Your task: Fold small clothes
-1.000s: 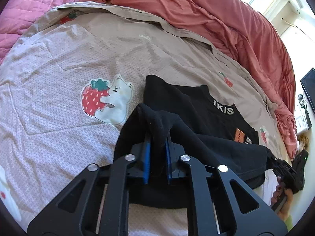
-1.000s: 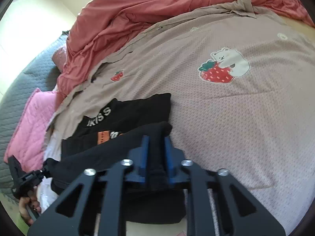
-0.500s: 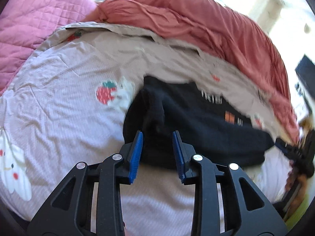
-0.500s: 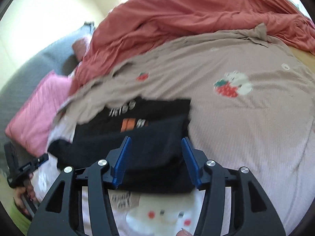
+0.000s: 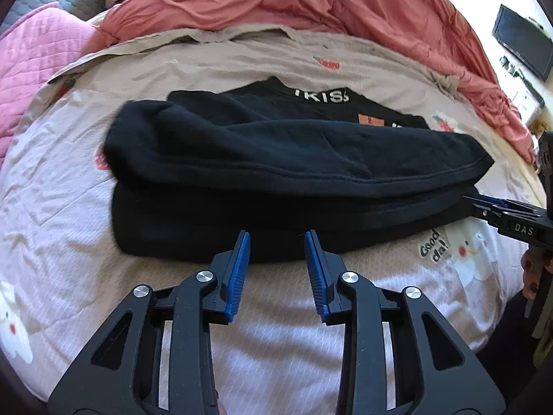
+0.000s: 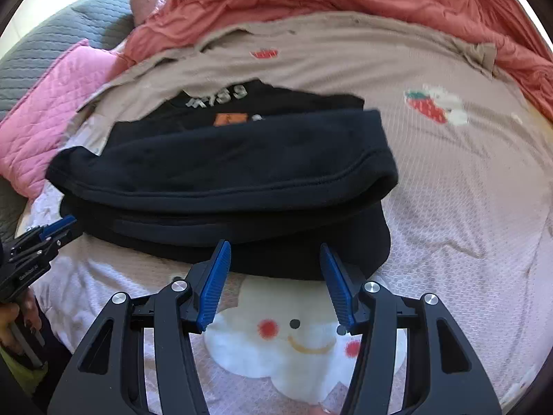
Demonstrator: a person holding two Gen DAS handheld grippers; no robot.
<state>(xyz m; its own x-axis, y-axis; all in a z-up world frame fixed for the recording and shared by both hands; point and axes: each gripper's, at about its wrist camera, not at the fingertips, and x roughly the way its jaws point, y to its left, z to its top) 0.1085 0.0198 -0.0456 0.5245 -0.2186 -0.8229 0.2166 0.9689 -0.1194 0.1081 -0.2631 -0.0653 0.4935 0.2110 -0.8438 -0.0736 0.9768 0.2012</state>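
The bed (image 5: 86, 228) is covered by a pale beige-pink sheet (image 6: 466, 207) printed with strawberries, bears and a smiling cloud. At its centre lies a black garment (image 5: 276, 173), folded over itself, with white lettering and an orange patch showing at about 12 o'clock. A rumpled coral duvet (image 5: 311, 3) is heaped along the far edge from 11 to 2 o'clock. A pink quilted blanket (image 6: 52, 103) sits at 10 o'clock, beside a grey quilted one (image 6: 69, 27).
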